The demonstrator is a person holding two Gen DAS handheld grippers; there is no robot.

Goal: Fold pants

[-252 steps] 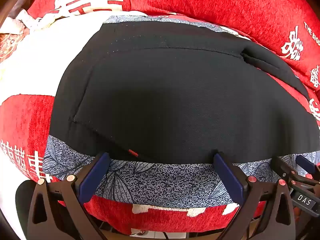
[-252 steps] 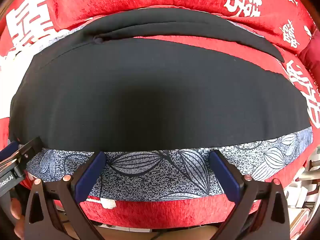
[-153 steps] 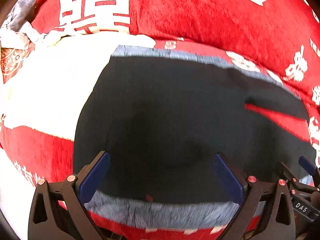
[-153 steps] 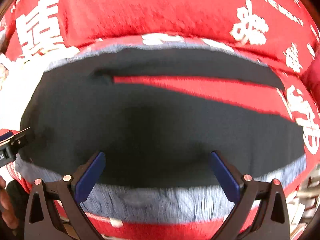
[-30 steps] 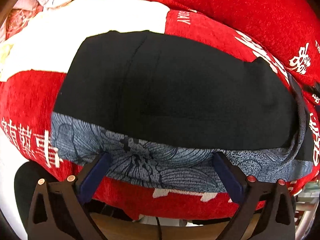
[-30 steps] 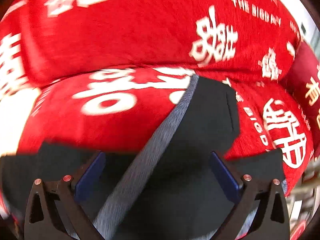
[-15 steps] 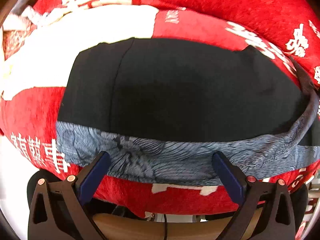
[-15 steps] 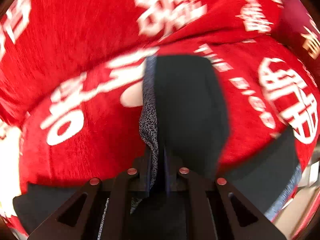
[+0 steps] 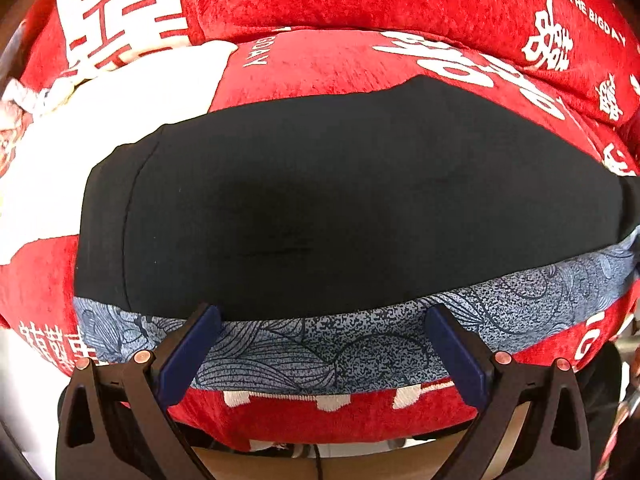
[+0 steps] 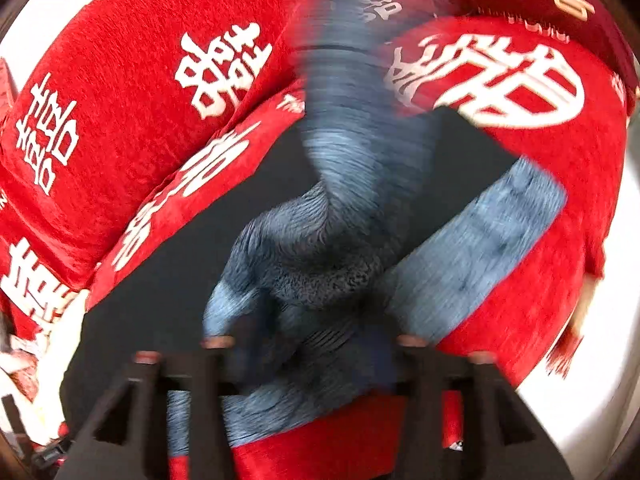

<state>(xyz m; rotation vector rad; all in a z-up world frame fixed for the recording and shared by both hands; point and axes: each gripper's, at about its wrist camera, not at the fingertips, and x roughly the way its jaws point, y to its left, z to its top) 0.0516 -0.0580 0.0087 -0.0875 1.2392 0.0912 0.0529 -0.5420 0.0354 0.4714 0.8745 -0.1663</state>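
With our left tool (image 9: pixel 320 344) wide and empty, our right tool (image 10: pixel 308 356), seemingly clamping the pants (image 9: pixel 340 200) by the patterned band (image 10: pixel 344 184), could drag them askew.

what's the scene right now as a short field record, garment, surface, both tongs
garment: black pants with a blue-grey patterned band along the near edge
surface: red cover with white characters
left tongs: open, fingers either side of the band, gripping nothing
right tongs: shut on the patterned band, bunched cloth rising from them; view is motion-blurred
fold state: in the left wrist view the pants lie flat; the right end is lifted
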